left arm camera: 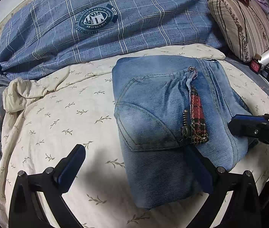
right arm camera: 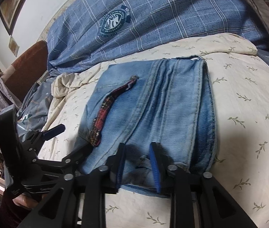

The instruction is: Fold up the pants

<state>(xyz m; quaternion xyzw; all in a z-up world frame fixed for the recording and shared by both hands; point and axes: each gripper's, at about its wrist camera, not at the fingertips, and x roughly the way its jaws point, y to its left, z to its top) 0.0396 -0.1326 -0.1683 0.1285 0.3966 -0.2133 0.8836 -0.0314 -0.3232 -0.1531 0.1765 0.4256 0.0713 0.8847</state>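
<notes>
Light blue jeans (left arm camera: 153, 114) lie folded into a compact stack on a cream leaf-print quilt (left arm camera: 58, 114); a red plaid strip and a zipper show on top. My left gripper (left arm camera: 134, 163) is open, one finger on the quilt and one at the jeans' near edge. My right gripper (right arm camera: 138, 163) has its fingers part closed around the bunched near edge of the jeans (right arm camera: 162, 104). It shows from the side in the left wrist view (left arm camera: 248, 127), and the left gripper shows in the right wrist view (right arm camera: 66, 144).
A blue plaid duvet (left arm camera: 115, 19) with a round crest lies behind the jeans. A striped pillow (left arm camera: 244, 26) and small clutter sit at the far right. A brown chair back (right arm camera: 26, 64) stands at the left.
</notes>
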